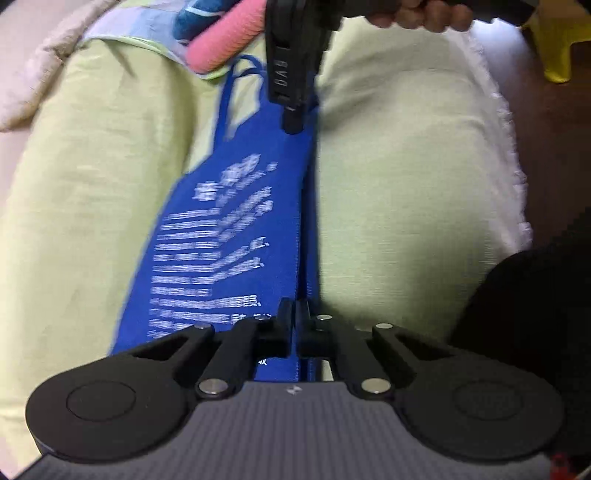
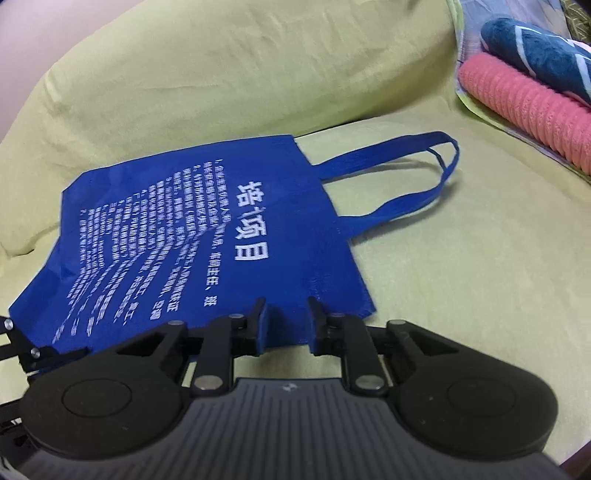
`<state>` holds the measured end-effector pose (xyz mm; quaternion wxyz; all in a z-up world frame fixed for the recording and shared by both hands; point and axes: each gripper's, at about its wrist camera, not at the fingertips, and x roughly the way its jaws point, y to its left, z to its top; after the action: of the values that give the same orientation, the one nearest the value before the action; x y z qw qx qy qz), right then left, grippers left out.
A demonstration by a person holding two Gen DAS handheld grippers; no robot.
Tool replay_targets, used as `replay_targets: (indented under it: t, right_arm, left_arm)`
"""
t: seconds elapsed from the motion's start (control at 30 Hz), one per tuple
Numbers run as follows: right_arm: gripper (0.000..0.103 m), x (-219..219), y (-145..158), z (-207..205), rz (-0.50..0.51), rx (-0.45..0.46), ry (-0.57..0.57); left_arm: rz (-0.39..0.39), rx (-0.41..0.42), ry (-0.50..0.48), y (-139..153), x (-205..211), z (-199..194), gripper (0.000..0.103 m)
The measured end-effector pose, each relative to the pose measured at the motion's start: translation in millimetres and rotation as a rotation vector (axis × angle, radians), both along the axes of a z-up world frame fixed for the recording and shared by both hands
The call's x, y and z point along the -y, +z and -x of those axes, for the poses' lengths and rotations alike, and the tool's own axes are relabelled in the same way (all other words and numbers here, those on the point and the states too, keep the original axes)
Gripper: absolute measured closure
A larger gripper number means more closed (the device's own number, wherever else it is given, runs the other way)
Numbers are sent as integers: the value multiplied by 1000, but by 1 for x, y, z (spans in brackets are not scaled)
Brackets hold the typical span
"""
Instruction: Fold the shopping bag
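Note:
A blue shopping bag [image 2: 184, 236] with white print lies flat on a yellow-green cover, its two handles [image 2: 406, 173] trailing to the right. In the left wrist view the bag [image 1: 229, 236] stretches away from me, and my left gripper [image 1: 295, 325] is shut on its near edge. My right gripper [image 2: 287, 321] stands at the bag's near side edge, its fingers a small gap apart with blue fabric between them. From the left wrist view, that right gripper [image 1: 293, 123] sits at the bag's far end near the handles [image 1: 240, 85], held by a hand [image 1: 424, 14].
A pink rolled towel [image 2: 524, 107] and a teal plush item [image 2: 535, 59] lie at the cover's far right. A raised cushion [image 2: 221, 74] backs the bag. A yellow stool [image 1: 554, 55] and a dark shape [image 1: 535, 314] sit beyond the cover's white fringed edge [image 1: 506, 129].

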<state>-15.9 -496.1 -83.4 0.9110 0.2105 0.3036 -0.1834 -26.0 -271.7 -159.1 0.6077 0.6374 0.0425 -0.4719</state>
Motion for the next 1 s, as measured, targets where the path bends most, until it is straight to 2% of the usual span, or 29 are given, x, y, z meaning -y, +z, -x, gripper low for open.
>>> replay_targets:
  t: [0.1,0.17,0.2,0.23,0.27,0.33,0.37,0.43,0.47,0.57,0.6,0.67,0.7,0.83,0.93,1.0]
  right_arm:
    - [92,2,-1,-1,8,-11,2]
    - [93,4,-1,-2,8,-15,5]
    - [93,4,-1,-1,9,-15,7]
    - [93,5,-1,-1,10,-16,9]
    - [93,5,-2,-1,12,-15,12]
    - [93,6,-2,0,11,-12,15]
    - [93,6,-2,0,10,-11,15]
    - [93,6,-3,0,10,-8,15]
    - [93,6,-3,1,13,-7,15]
    - [93,6,-4,2,15,-2,18]
    - [93,6,-4,2,16,1,21]
    - [93,7,-5,4,20,7,30]
    - [94,7,-5,5,22,11,33]
    - [94,6,-2,9,30,26,11]
    - [94,2,-3,10,78,16,11]
    - [97,2,-8,9,107,20,15]
  left_arm:
    - [-30,30,-52,-7,-3,-1,103]
    - [-55,28,-89,-1,-5,-1,103]
    - [-60,-5,-99,7,-6,-3,102]
    - [-48,-71,-92,20,-7,-6,94]
    - [-25,-153,-73,34,-6,-10,87]
    - [77,-266,-22,57,1,-19,86]
    - [133,-297,10,64,6,-23,86]
    - [215,-313,98,69,25,-32,89]
    - [232,-320,129,67,35,-36,89]
    - [223,-359,174,52,58,-41,89]
    - [198,-363,178,43,63,-39,90]
    - [165,-326,179,26,67,-32,101]
    - [170,-316,174,22,65,-29,103]
    - [173,-313,183,21,62,-25,103]
    - [180,-327,191,22,61,-27,103]
    - [189,-304,186,20,64,-24,103]
